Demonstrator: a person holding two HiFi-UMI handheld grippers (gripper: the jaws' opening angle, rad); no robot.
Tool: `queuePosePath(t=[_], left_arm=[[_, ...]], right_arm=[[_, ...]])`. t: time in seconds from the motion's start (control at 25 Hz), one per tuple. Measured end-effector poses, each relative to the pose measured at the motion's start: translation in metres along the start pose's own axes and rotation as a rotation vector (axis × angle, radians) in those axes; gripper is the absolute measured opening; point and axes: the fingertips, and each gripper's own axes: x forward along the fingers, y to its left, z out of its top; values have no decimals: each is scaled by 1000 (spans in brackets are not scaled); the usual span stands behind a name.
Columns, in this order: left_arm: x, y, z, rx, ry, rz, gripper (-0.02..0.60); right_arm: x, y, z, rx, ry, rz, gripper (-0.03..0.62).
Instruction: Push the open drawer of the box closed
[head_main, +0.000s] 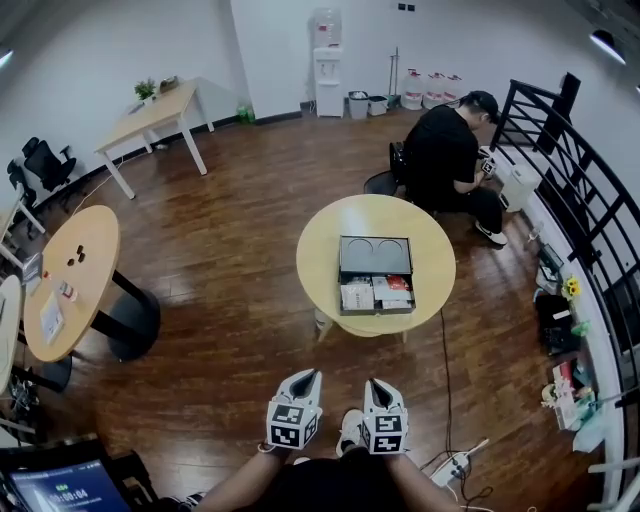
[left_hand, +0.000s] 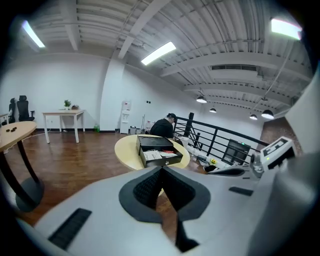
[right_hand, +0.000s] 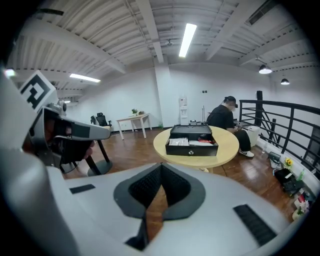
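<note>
Cash box (head_main: 375, 254) sits mid-top on the round table (head_main: 318, 268). Its drawer (head_main: 376, 295) is pulled out toward the table's near edge, with papers and cards showing in its compartments.

Both tools are well short of the table, low over bare wood floor.
- Left gripper (head_main: 309, 377): jaws pressed tip to tip, nothing between them.
- Right gripper (head_main: 374, 385): the same, tips together and empty.

Handling (judged): the box looks like rigid metal, with the drawer on runners. A modest push should slide it in, but the whole box may skate across the smooth tabletop. No grasp is needed. Press the closed tips flat on the drawer front (right_hand: 180, 150), 1 tool each side of the centre lock.

Room: open floor on the table's near side. A cable (head_main: 443, 345) lies on the floor at the table's right. 1 seated person (head_main: 445, 150) is on the table's far side.
</note>
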Motion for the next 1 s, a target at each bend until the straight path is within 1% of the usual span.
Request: queuePosePath(t=[0.16, 0.36, 0.56, 0.68, 0.88, 1.0], left_arm=[[23, 5, 10, -7, 0, 29, 0], [41, 10, 25, -16, 4, 61, 0], [62, 21, 25, -40, 33, 113, 0], [68, 25, 29, -36, 30, 138, 0], [76, 17, 31, -19, 49, 136, 0], [80, 17, 35, -52, 47, 117, 0]], right_arm=[[16, -20, 9, -21, -7, 5, 5], [25, -35, 19, -34, 4, 25, 5], [41, -56, 22, -47, 27, 50, 5], [49, -68, 25, -45, 29, 62, 5], [60, -76, 30, -35, 41, 75, 5], [70, -76, 32, -46, 47, 75, 5]])
